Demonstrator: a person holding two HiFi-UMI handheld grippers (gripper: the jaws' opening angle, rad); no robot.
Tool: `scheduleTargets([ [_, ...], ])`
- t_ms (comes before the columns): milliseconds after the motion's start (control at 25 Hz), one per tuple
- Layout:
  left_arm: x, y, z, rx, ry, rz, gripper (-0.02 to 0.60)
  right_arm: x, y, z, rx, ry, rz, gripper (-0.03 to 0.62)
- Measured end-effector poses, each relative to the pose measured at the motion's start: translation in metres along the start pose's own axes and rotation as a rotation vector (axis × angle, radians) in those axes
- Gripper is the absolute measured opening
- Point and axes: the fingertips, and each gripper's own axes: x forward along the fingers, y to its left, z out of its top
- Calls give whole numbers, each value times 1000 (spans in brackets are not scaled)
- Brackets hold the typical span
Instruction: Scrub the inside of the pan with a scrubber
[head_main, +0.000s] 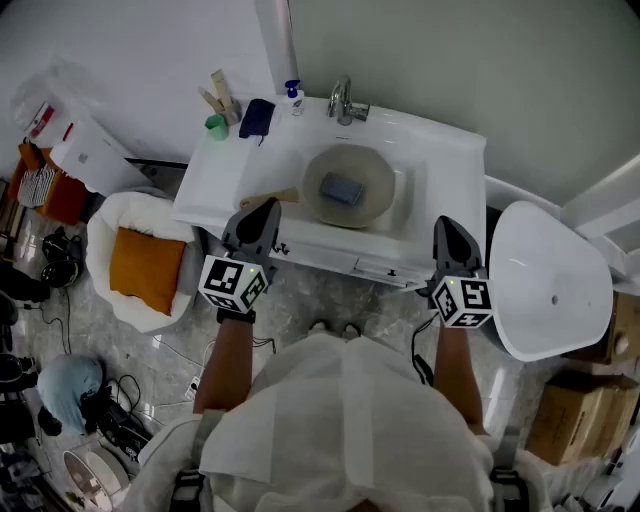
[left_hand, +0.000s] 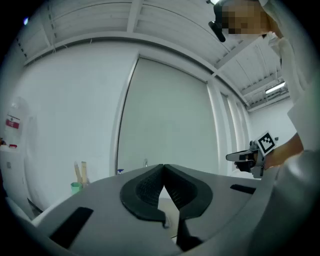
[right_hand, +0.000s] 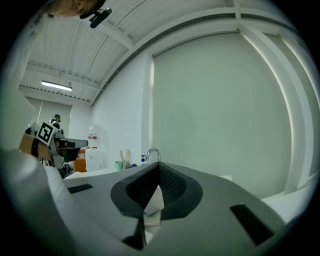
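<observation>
The pan (head_main: 365, 180) sits in the sink (head_main: 415, 190) of a white counter (head_main: 215, 185), and the blue scrubber (head_main: 342, 189) lies inside it, a little left of centre — neither gripper touches either one. The left gripper (head_main: 268, 206) is held level at the counter's front edge, left of the pan; its fingers (left_hand: 142, 192) are pressed together with nothing between them. The right gripper (head_main: 444, 224) is level too, at the front edge to the pan's right, its fingers likewise closed tip to tip and empty. Behind the pan stands the faucet (head_main: 343, 100); at the counter's back left are a green cup (head_main: 216, 125) holding wooden sticks and a dark cloth (head_main: 256, 117).
</observation>
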Motion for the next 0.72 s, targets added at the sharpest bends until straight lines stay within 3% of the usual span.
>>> scheduleTargets([
  [720,4,-3,3,-29,-13,12,15,2,-16,0,42,-22,14,8],
])
